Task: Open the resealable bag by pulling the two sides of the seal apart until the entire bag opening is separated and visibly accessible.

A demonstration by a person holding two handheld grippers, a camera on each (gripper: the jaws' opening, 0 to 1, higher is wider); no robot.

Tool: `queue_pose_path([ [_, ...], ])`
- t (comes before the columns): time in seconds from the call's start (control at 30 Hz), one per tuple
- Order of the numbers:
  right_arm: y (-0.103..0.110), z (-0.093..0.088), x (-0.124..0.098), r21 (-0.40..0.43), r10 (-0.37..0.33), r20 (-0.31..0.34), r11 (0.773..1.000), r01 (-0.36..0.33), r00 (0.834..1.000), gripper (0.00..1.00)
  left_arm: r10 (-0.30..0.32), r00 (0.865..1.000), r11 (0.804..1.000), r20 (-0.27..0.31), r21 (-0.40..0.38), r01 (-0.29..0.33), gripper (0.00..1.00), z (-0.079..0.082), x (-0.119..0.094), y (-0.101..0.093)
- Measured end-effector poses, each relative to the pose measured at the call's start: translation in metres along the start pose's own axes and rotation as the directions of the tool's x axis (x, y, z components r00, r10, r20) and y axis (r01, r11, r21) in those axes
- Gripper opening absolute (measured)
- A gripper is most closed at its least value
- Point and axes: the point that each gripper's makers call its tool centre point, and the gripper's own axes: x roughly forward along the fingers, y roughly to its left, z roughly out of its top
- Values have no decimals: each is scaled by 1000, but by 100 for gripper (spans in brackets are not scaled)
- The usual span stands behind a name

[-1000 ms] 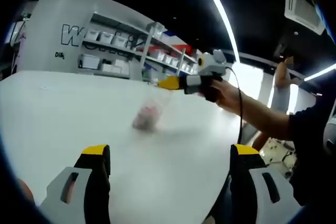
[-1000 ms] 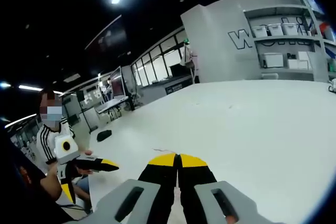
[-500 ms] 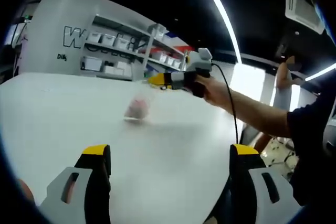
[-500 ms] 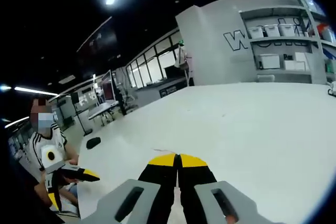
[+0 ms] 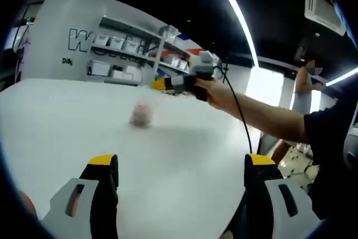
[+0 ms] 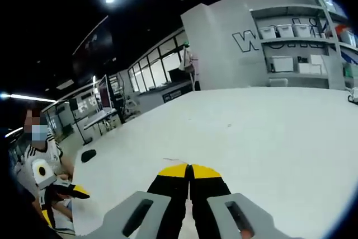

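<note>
Reaching toward far bag (image 5: 141, 115) on table (image 5: 184, 166) | right gripper (image 6: 189, 167) jaws pressed together, holding nothing visible | left gripper (image 5: 180, 163) jaws spread wide, ready for seal

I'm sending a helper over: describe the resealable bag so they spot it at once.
Start at the big white table in front of the shelving wall. The resealable bag lies alone on it, a small, blurry clear pouch with pinkish contents, just below the right gripper.
</note>
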Motion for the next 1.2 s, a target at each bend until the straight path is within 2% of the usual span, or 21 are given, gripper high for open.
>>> queue_pose_path([
  [0.53, -22, 5, 12, 9, -32, 16, 999, 32, 999, 0, 7, 1000, 1000, -13, -3, -7, 92, -3, 0, 4],
  [0.7, -12, -2, 6, 21, -3, 25, 1000, 3, 1000, 0, 4, 1000, 1000, -16, -3, -4, 91, -3, 2, 3],
  [0.93, 8, -17, -2, -70, 42, -20, 997, -43, 999, 0, -8, 1000, 1000, -13, 3, 8, 91, 0, 4, -6],
  [1.07, 10, -20, -7, -74, 44, -27, 996, -46, 999, 9, -11, 1000, 1000, -12, 4, 11, 91, 0, 2, -10],
  [1.2, 14, -24, -13, -70, 54, -30, 996, -56, 998, 10, -10, 1000, 1000, -8, 9, 10, 91, 2, 0, -14],
])
